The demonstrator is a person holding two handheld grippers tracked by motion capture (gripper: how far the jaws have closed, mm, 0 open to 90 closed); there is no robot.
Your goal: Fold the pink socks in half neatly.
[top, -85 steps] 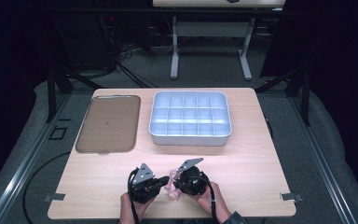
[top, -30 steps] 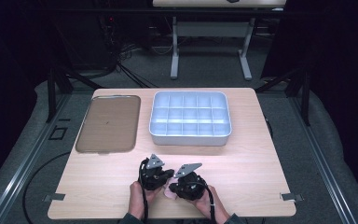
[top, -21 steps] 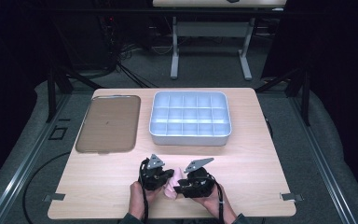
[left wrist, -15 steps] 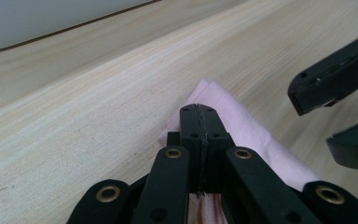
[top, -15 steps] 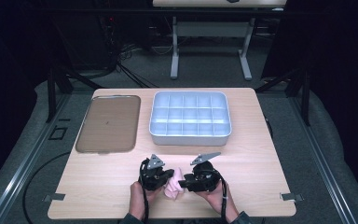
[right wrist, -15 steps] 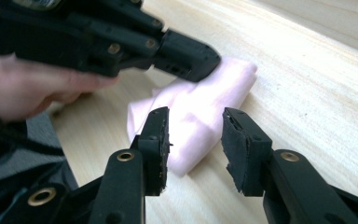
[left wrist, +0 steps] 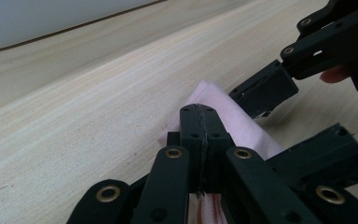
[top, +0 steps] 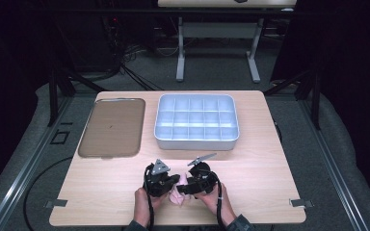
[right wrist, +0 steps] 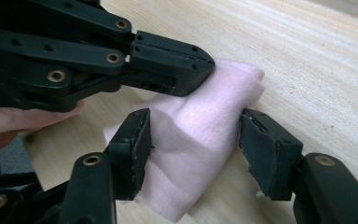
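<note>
A small pink cloth (top: 177,196) lies folded on the wooden table (top: 270,159) near its front edge, between the person's two hands. My left gripper (top: 170,182) comes at it from the left; in the left gripper view its jaws are pressed together, with the cloth (left wrist: 249,128) pinched at their tip. My left gripper (left wrist: 198,116) is shut. My right gripper (right wrist: 193,137) is open, one jaw on each side of the cloth (right wrist: 200,126), just below the left gripper (right wrist: 200,60). In the high view the right gripper (top: 187,185) sits close to the left one.
A white tray (top: 196,142) divided into several compartments stands at the middle back of the table. A flat brown tray (top: 111,127) lies to its left. The person's hands (top: 142,202) rest at the table's front edge.
The cloth has come down from between the raised grippers to the table near the front edge. The right gripper swung out to the right and now straddles the cloth.
</note>
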